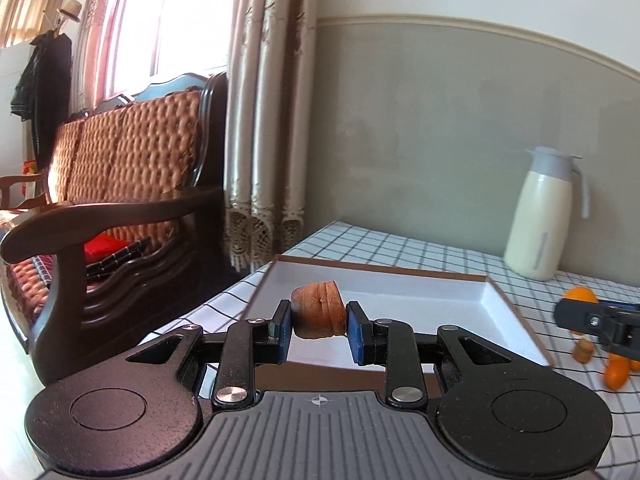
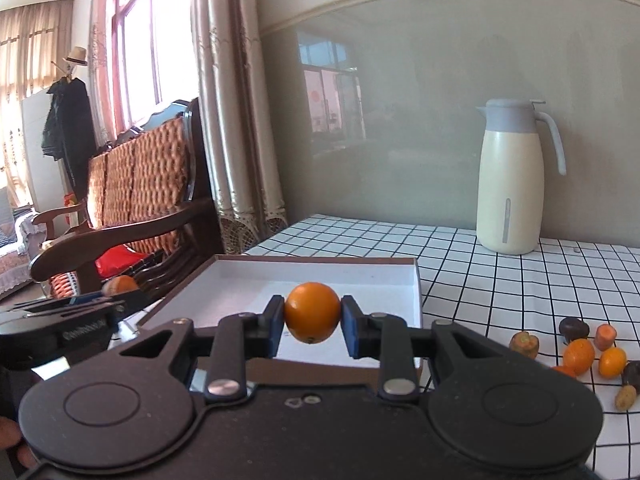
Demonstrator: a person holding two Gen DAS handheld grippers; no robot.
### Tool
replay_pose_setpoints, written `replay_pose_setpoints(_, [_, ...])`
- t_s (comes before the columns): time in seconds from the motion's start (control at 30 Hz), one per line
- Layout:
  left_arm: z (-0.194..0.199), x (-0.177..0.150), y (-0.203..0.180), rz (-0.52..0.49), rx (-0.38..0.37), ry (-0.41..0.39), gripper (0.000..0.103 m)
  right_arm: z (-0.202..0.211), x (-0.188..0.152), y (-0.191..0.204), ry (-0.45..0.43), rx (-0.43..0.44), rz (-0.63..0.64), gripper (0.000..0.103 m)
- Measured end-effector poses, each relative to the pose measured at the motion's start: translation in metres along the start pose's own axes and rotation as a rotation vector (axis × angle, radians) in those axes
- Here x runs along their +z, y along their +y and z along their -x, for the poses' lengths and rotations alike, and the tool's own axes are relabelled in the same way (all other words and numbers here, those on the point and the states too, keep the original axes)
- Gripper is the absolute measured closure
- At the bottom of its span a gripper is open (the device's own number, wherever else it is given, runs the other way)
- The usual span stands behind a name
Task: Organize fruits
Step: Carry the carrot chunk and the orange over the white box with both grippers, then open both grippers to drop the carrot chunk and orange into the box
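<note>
A checked cloth covers the worktop (image 2: 500,292) by a grey wall, a cream jug (image 2: 510,184) behind the white tray (image 2: 414,280). Above the tray, the left hand-held gripper (image 1: 318,328) pinches a brown carrot chunk (image 1: 318,314); the right hand-held gripper (image 2: 313,326) clamps an orange (image 2: 313,312). Loose fruits (image 2: 588,354) lie right of the tray.

A cream thermos jug (image 2: 514,184) stands near the wooden sofa (image 1: 120,184).

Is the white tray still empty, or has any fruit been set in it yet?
Empty as far as shown: the tray floor is bare white in both views. The orange and brown piece are gripper-held, not resting inside.
</note>
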State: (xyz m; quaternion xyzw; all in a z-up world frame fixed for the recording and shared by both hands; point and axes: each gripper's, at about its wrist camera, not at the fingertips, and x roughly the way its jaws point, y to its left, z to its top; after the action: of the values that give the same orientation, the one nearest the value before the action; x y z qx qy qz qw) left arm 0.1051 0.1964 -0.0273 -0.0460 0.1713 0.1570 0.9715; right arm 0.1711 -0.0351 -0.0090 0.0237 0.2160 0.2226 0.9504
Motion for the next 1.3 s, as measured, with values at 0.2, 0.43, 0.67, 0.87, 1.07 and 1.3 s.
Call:
replay_pose_setpoints(0.2, [-0.031,-0.001,0.009,0.0,0.052,0.027,0.074,-0.031,0.0,-0.015,0.031,-0.034,-0.004,0.081])
replay_pose_setpoints(0.43, [-0.065,-0.006,0.013,-0.005,0.088,0.077,0.074,-0.066,0.001,-0.025,0.068,-0.057,0.013,0.081])
replay_pose_setpoints(0.67, [-0.092,-0.012,0.012,-0.01,0.122,0.121,0.074,-0.096,-0.001,-0.031,0.11,-0.072,0.018,0.081])
replay_pose_setpoints(0.87, [-0.108,-0.016,0.011,0.016,0.149,0.184,0.074,-0.111,0.003,-0.031,0.106,-0.158,0.034,0.044])
replay_pose_setpoints(1.07, [-0.092,-0.009,0.013,0.054,0.14,0.13,0.026,-0.077,0.018,-0.034,-0.018,-0.151,-0.019,0.028])
replay_pose_setpoints(1.3, [-0.05,0.006,-0.002,-0.015,0.175,0.003,0.0,-0.051,0.02,-0.044,-0.028,-0.138,-0.079,0.01])
